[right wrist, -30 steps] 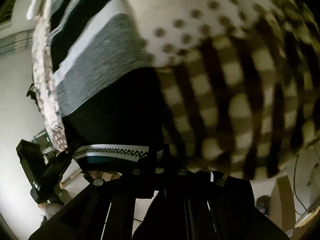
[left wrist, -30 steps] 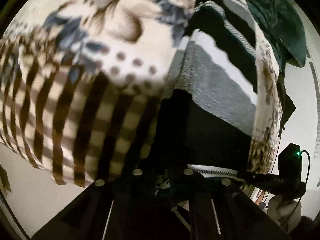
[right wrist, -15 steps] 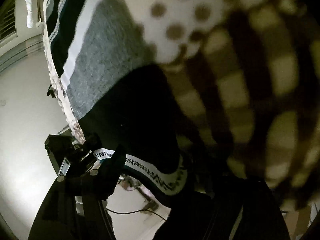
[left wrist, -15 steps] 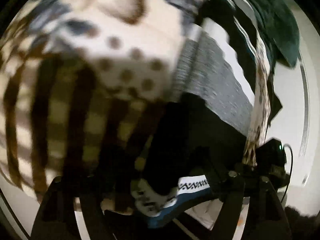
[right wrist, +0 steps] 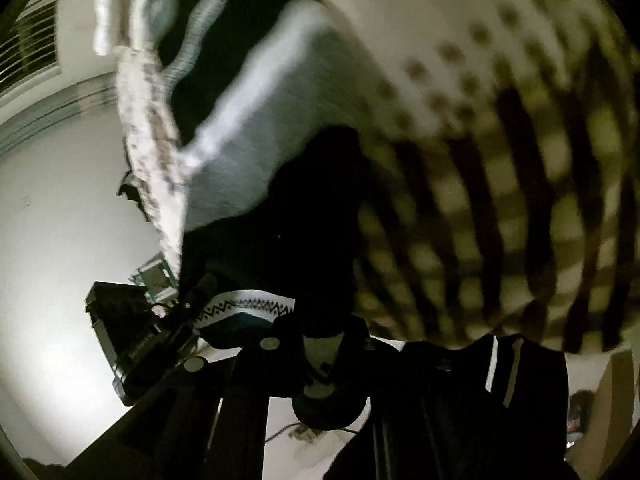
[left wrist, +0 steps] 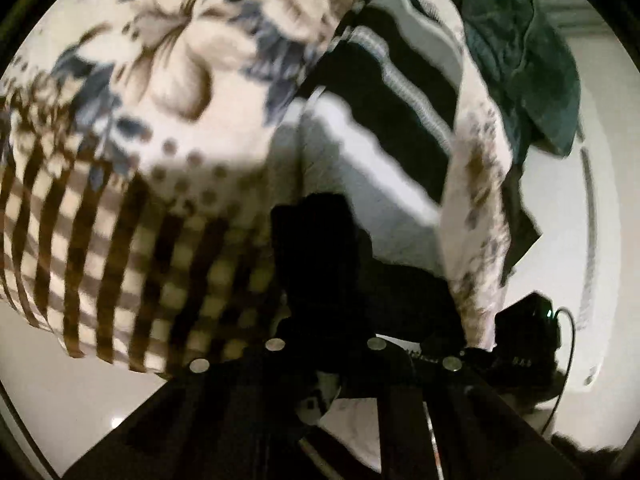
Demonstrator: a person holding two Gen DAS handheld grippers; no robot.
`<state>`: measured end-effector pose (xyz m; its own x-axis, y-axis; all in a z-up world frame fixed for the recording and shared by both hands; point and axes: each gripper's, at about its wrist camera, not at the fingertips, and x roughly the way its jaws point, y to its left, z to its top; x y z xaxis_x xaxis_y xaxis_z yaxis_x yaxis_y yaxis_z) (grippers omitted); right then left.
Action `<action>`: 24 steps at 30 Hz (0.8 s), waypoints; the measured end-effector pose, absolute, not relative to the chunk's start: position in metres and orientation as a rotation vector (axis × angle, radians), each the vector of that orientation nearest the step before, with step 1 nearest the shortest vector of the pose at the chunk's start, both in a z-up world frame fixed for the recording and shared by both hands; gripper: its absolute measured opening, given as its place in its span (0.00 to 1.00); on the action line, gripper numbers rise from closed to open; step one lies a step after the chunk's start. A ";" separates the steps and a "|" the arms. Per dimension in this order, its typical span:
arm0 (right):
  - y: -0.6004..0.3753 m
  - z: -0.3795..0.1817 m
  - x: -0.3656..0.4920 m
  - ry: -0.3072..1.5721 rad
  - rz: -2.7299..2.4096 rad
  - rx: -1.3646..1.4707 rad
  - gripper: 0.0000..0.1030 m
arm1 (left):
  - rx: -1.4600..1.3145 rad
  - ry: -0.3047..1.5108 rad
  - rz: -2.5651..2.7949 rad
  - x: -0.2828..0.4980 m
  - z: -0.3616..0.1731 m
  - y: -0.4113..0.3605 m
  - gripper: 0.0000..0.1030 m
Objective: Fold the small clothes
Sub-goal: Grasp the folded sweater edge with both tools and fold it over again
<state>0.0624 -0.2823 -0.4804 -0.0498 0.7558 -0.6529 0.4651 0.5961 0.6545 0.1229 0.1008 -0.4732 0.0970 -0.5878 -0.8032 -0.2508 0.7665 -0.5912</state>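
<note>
A small knitted garment (left wrist: 360, 208) with black, white and grey stripes lies on a patterned blanket (left wrist: 160, 120). Its near end is black with a white zigzag band (right wrist: 248, 304). My left gripper (left wrist: 326, 354) has its jaws closed tight on a raised bunch of that black end. In the right wrist view the same garment (right wrist: 260, 140) runs up and left, and my right gripper (right wrist: 320, 344) is pinched shut on the black hem beside the band. Each gripper shows in the other's view: the right gripper's body (left wrist: 524, 332) and the left gripper's body (right wrist: 132, 332). The picture is blurred.
The blanket (right wrist: 480, 160) has a flower print, dots and brown checks, and its edge hangs just in front of the grippers. A dark green cloth (left wrist: 520, 60) lies bunched at the far right. Pale floor (left wrist: 60, 380) shows below the blanket's edge.
Half a second ago both grippers stood wide open and close to the garment's black end. Both are now shut on it and have drawn back and up, lifting a bunch of black cloth.
</note>
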 end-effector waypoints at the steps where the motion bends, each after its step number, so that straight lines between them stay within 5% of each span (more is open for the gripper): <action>1: -0.285 -0.467 0.071 1.667 0.325 1.010 0.09 | -0.747 1.476 -0.288 0.130 -0.468 0.102 0.07; 13: -0.295 -0.384 0.287 1.388 0.348 0.881 0.08 | -0.933 1.291 -0.340 0.347 -0.427 0.097 0.07; 24: -0.296 -0.437 0.510 1.351 0.209 0.950 0.08 | -0.958 1.334 -0.319 0.541 -0.473 0.091 0.08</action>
<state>0.5095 -0.2955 -0.4368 0.2625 0.6317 -0.7295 0.3811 0.6267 0.6798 0.5413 0.0914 -0.4734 0.2592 -0.6927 -0.6731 -0.3139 0.5987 -0.7369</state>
